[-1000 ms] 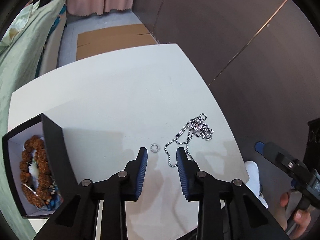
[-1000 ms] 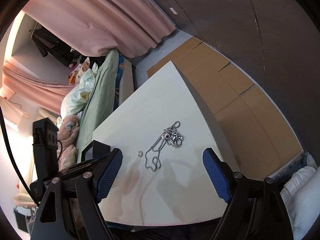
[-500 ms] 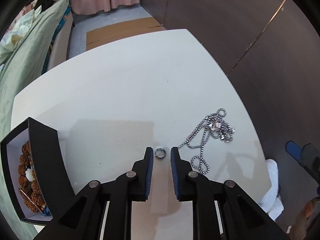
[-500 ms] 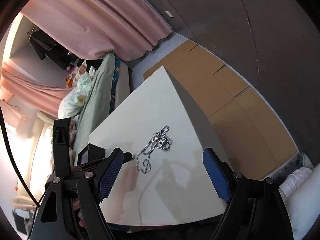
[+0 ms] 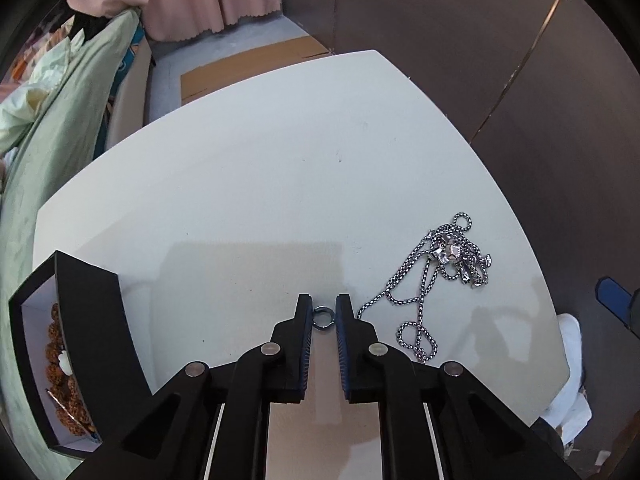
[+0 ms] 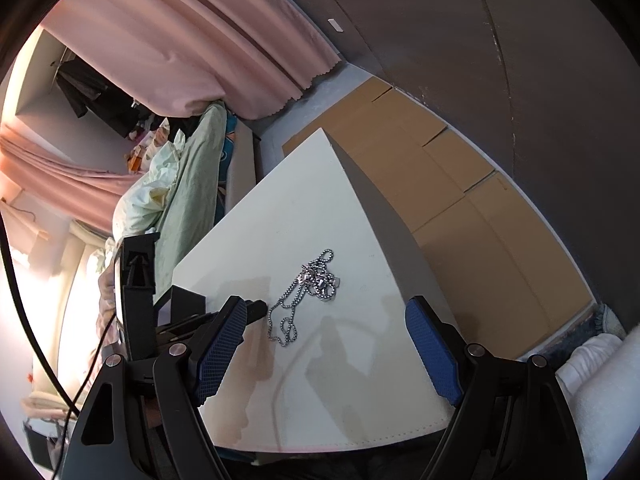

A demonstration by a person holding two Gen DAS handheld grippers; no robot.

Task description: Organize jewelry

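A small silver ring lies on the white table between the tips of my left gripper, whose jaws are closed on its sides. A tangled silver chain necklace lies just right of it; it also shows in the right wrist view. A black jewelry box with brown bead bracelets inside stands at the left. My right gripper is wide open and empty, held above the table's near edge. The left gripper's tips show beside the chain.
A bed with green bedding runs along the table's left side. Flattened cardboard lies on the floor beyond the right edge, below a dark wall. Pink curtains hang at the back.
My left gripper moved forward onto the ring and its jaws narrowed until they closed on it. The right gripper shifted slightly and stayed open.
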